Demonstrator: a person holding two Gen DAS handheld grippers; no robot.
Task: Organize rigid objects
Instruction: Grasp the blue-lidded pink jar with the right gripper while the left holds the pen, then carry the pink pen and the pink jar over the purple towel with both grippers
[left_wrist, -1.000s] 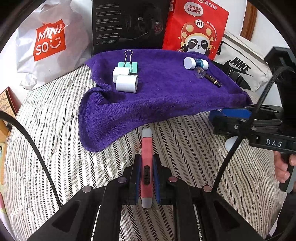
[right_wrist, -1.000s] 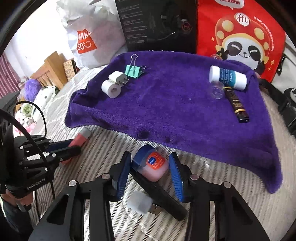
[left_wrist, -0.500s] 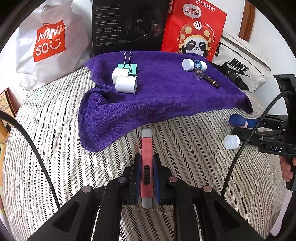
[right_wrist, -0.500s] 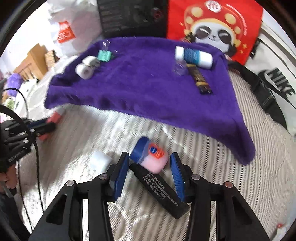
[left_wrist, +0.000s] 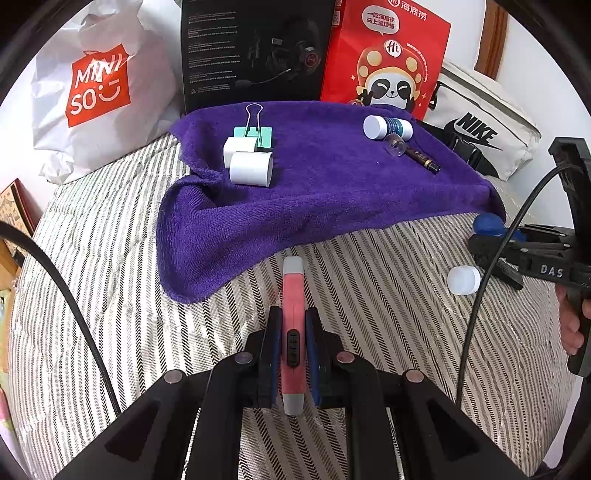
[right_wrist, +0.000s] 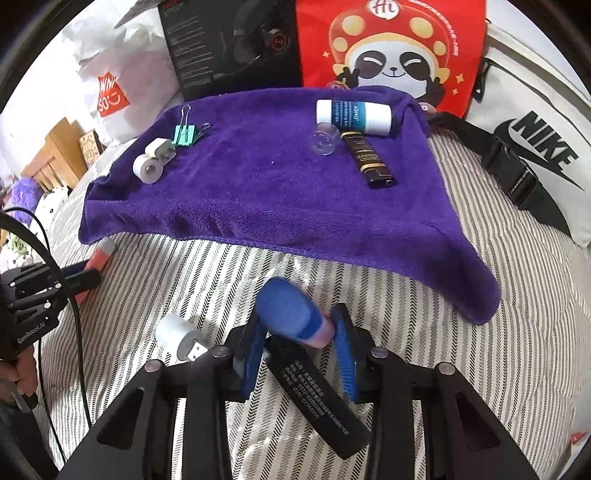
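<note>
Over the striped bed (left_wrist: 388, 306), just off the purple towel's (left_wrist: 314, 192) near edge, our left gripper (left_wrist: 291, 332) stays clamped on the pink pen (left_wrist: 293, 295). Our right gripper (right_wrist: 299, 332), half a second on, has tipped the blue-capped jar (right_wrist: 291, 314) cap-forward, apparently bound for the towel. No containers in sight.

Left hand-held gripper (left_wrist: 291, 354) clamps pink pen (left_wrist: 293, 317) — striped bedding (left_wrist: 388, 295).
</note>
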